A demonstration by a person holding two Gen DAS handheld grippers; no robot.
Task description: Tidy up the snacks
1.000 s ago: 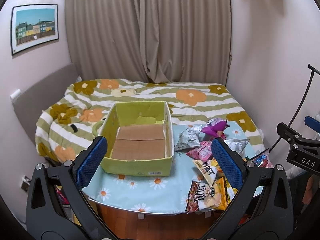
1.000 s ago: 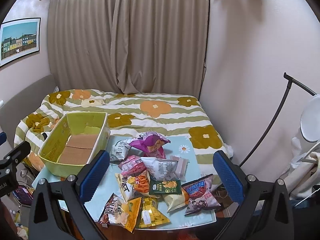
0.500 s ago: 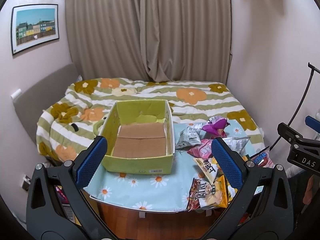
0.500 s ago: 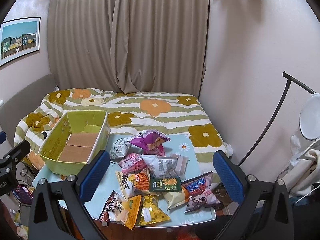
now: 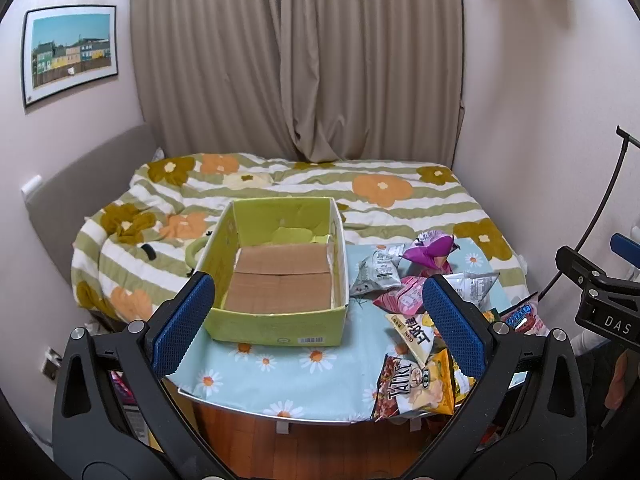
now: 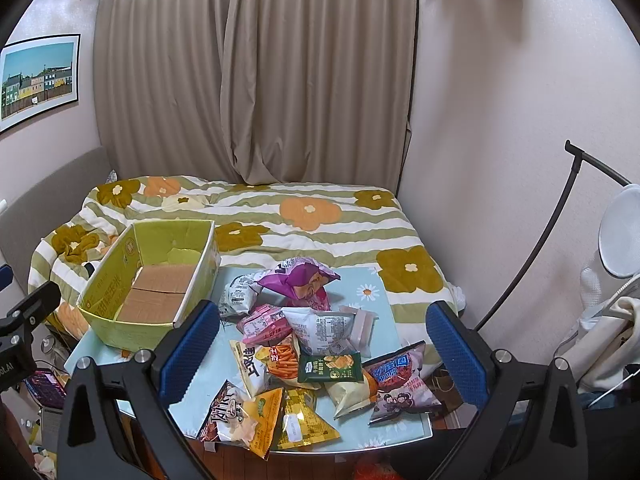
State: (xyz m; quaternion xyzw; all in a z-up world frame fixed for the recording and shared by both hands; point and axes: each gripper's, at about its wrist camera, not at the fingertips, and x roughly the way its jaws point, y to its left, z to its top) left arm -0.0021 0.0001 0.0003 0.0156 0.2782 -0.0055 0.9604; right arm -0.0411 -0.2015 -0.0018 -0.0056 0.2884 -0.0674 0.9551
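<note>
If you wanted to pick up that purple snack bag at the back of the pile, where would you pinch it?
I'd pinch the purple bag at its raised, crumpled top, coming from above with the right tool, which is open. The bag sits puffed up on top of the pile, so its peak stands free, while its lower edges are pressed against the neighbouring packets. The green box beside it is apart and not in the way.

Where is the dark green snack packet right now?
In the right wrist view, the dark green snack packet lies mid-pile on the table, right of the orange stick-snack bag, below the white bag.
</note>
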